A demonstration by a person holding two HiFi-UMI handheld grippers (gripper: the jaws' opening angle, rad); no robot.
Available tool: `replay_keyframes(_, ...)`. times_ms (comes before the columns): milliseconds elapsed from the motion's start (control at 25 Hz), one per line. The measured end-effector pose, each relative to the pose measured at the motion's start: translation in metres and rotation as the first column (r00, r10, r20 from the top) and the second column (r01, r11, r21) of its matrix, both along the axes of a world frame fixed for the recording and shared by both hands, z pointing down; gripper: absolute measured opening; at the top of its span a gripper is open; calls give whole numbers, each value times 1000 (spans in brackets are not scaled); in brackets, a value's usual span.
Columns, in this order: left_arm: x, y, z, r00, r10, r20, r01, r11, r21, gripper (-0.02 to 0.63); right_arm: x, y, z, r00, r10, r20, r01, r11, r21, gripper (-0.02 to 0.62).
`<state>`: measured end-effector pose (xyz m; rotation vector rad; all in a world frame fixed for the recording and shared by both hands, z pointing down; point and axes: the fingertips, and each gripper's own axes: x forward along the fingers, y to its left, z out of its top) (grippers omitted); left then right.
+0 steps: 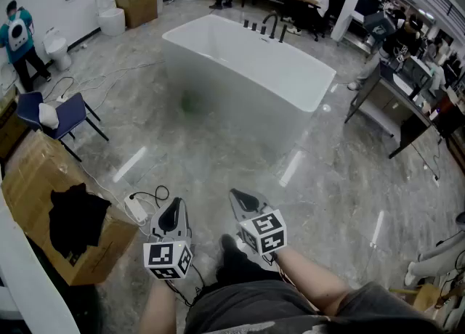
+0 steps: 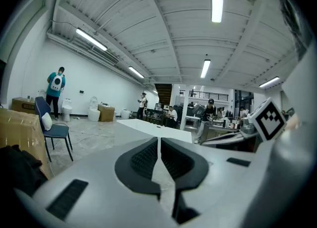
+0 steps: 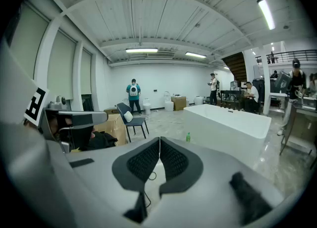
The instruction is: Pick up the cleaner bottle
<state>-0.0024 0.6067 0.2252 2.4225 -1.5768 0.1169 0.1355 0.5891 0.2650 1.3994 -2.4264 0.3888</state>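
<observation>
The left gripper (image 2: pixel 159 142) has its dark ribbed jaws pressed together, with nothing between them. The right gripper (image 3: pixel 159 142) is closed and empty in the same way. The small green plastic cleaner bottle (image 3: pixel 187 137) stands upright on the grey glossy floor (image 3: pixel 161 119), just beside the white freestanding bathtub (image 3: pixel 233 125) and well apart from both grippers.

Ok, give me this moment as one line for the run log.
left gripper: shut, empty | right gripper: shut, empty | small green cleaner bottle: on grey floor beside white bathtub, untouched
</observation>
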Motion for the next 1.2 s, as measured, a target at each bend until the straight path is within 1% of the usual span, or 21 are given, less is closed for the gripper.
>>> replay_keyframes(160, 1, -5, 2, 1000, -16, 5, 16, 1000, -16, 31, 2, -4, 3, 1000, -1, 17, 1, 1000, -15, 26)
replay_keyframes(360, -8, -5, 4, 999, -48, 18, 48, 998, -27, 31, 2, -4, 3, 1000, -3, 26, 3, 1000, -15, 26)
replay_keyframes(480, -13, -8, 4, 998, -52, 24, 53, 998, -32, 31, 0, -5, 3, 999, 5, 38, -5, 1000, -21, 26)
replay_keyframes(640, -18, -7, -1, 998, -62, 3, 62, 998, -25, 31, -5, -9, -8, 999, 0, 38, 0, 1000, 6, 26)
replay_keyframes(680, -19, -6, -3, 998, -62, -5, 62, 998, -20, 31, -4, -10, -13, 998, 10, 58, -10, 1000, 13, 26)
replay_keyframes(800, -25, -9, -6, 998, -64, -15, 64, 998, -11, 31, -3, -15, -21, 987, 35, 158, -38, 999, 21, 26)
replay_keyframes(880, -30, -12, -6, 997, -74, -17, 74, 997, -13, 31, -2, -18, -22, 981, 46, 191, -51, 998, 21, 28)
replay_keyframes(1080, -42, -25, 0, 994, -104, -28, 104, 994, -16, 31, 0, -35, -13, 984, 79, 160, -85, 996, 36, 28)
replay_keyframes(1200, -43, -38, 3, 993, -114, -10, 113, 993, -21, 31, 3, -54, -10, 983, 101, 154, -110, 993, 47, 28)
